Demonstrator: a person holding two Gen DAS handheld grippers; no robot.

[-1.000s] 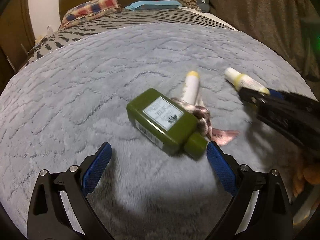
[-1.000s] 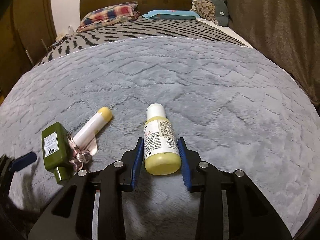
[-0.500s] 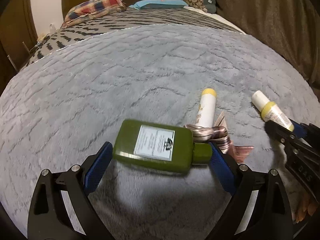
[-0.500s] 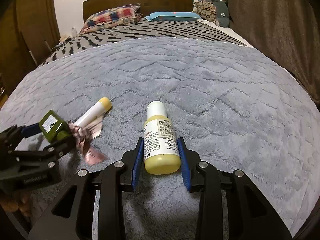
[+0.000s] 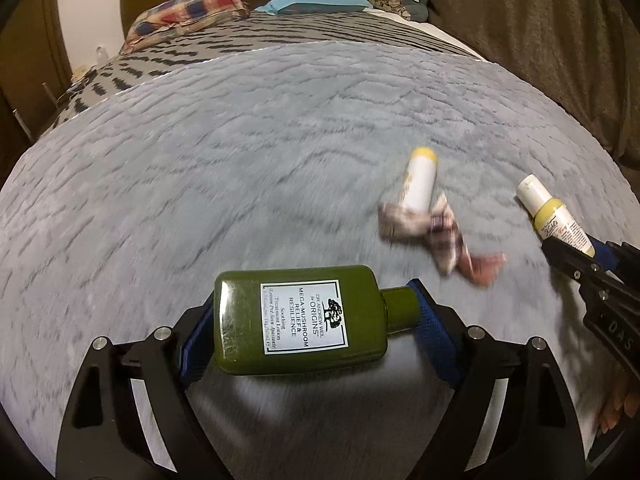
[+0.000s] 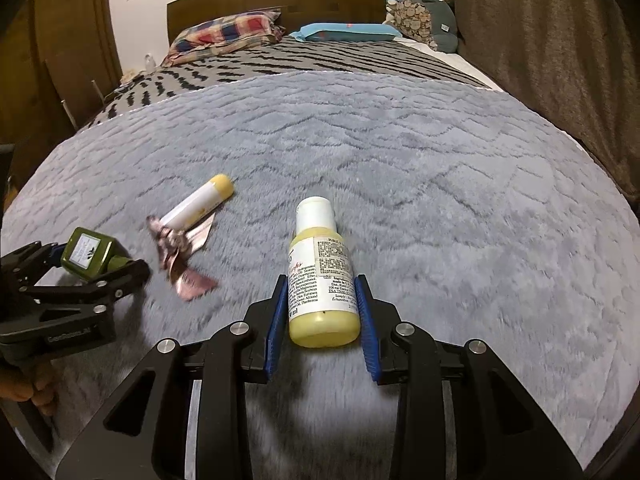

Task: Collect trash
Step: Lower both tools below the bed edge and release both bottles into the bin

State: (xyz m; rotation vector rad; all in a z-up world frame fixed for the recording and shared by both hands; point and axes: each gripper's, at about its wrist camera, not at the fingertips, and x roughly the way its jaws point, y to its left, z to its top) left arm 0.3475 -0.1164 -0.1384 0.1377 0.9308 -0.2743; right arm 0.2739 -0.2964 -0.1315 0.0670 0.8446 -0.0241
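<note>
1. The left gripper [image 5: 316, 320] is pinching the green lotion bottle [image 5: 298, 318] lengthwise at the bottom centre of the left wrist view; its jaws have just been closing, with one blue pad on the bottle's base and the other on its cap, and the bottle is lying crosswise with the white label facing up.
2. The right gripper [image 6: 322, 316] is clamping the yellow bottle [image 6: 320, 280] by its lower body at the lower centre of the right wrist view, with the white cap pointing away up the frame.
3. A white tube with a yellow cap [image 6: 198, 202] is lying on the grey fleece blanket [image 6: 440, 184] covering the bed, left of centre, and a crumpled pinkish wrapper [image 6: 180, 256] is touching its near end (both blurred).
4. A plaid pillow [image 6: 226, 32] is sitting at the headboard, top of the frame.
</note>
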